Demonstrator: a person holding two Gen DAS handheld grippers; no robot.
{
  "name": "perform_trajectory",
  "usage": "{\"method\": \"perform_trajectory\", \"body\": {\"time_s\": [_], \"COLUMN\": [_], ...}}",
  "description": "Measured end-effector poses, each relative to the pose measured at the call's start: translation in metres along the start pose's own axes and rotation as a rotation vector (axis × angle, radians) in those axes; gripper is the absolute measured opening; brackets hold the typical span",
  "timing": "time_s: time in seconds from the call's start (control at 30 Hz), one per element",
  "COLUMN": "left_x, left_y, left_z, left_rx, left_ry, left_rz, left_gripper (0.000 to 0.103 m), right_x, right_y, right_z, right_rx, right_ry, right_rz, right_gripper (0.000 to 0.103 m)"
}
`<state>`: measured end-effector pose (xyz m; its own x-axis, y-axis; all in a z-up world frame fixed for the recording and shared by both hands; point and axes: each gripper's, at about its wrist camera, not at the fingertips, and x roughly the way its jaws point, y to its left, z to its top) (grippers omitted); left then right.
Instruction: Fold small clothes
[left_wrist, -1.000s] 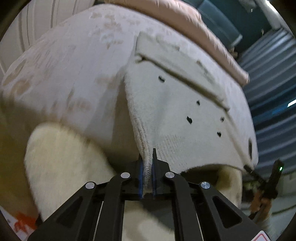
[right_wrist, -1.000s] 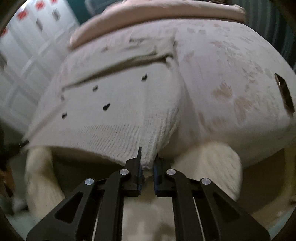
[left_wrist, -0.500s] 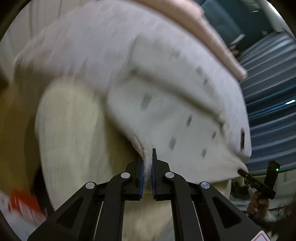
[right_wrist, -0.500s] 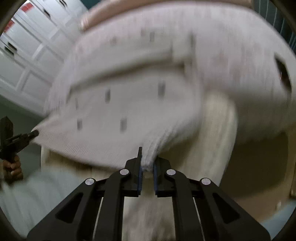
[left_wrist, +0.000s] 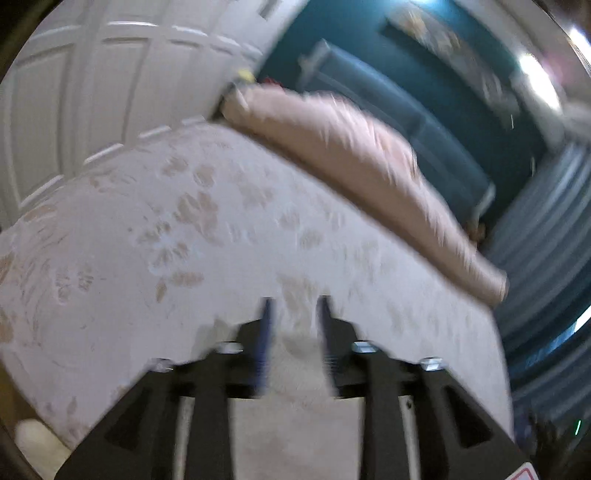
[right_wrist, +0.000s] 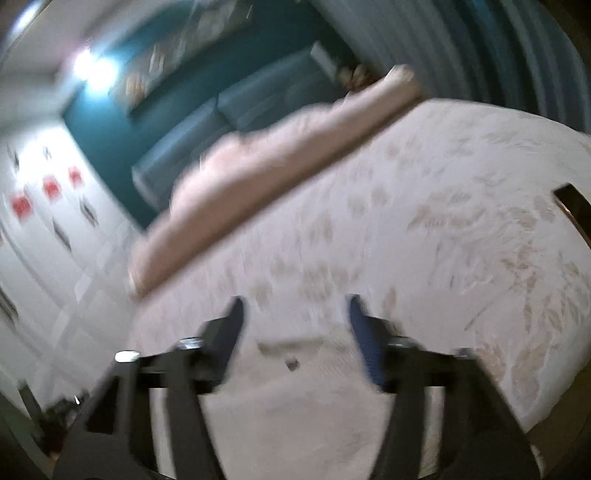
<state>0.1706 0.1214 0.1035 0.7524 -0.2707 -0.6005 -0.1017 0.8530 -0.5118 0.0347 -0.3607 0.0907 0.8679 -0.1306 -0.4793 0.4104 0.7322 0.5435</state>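
Note:
The small cream knit garment (right_wrist: 295, 373) with dark spots lies on the bed just below my right gripper (right_wrist: 295, 314). That gripper's jaws are opening wide, and the cloth sits under the gap with no pad touching it. In the left wrist view the cream knit (left_wrist: 295, 365) shows blurred between and below the fingers of my left gripper (left_wrist: 294, 314). Its jaws are opening too, and its blue pads (left_wrist: 264, 332) stand clear of the cloth. Both pictures are motion-blurred.
The bed's pale leaf-patterned spread (left_wrist: 166, 229) fills both views. A long pink rolled blanket (left_wrist: 351, 166) lies along its far side. White panelled doors (left_wrist: 74, 92) stand to the left, with a teal wall and blue headboard (right_wrist: 221, 110) behind. A dark object (right_wrist: 576, 210) lies at the spread's right edge.
Both grippers were shut on the garment's hem and held it up. Now both jaws have parted and let go, the views have swung up across the bed, and the garment lies below.

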Motion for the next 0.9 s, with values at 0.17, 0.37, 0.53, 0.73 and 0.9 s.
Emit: {"method": "perform_trajectory", "body": {"time_s": [0.17, 0.37, 0.53, 0.73, 0.9], "left_x": [-0.037, -0.020, 0.000, 0.016, -0.017], "left_y": [0.026, 0.101, 0.118, 0.105, 0.097], "left_z": [-0.028, -0.125, -0.149, -0.135, -0.116], "left_rx": [0.046, -0.025, -0.163, -0.142, -0.085], "left_ry": [0.015, 0.274, 0.333, 0.354, 0.341], "left_rz": [0.014, 0.127, 0.107, 0.058, -0.001], "left_gripper": [0.083, 0.083, 0.083, 0.017, 0.011], "right_x": [-0.034, -0.025, 0.004, 0.030, 0.006], "right_y": [-0.027, -0.081, -0.091, -0.094, -0.079], "right_z": [-0.047, -0.123, -0.136, -0.137, -0.119], "right_rx": [-0.104, -0.040, 0.086, 0.175, 0.086], "right_ry": [0.095, 0.330, 0.428, 0.464, 0.444], "right_rz": [-0.066, -0.173, -0.118, -0.127, -0.090], "right_gripper": [0.075, 0.075, 0.075, 0.033, 0.009]}}
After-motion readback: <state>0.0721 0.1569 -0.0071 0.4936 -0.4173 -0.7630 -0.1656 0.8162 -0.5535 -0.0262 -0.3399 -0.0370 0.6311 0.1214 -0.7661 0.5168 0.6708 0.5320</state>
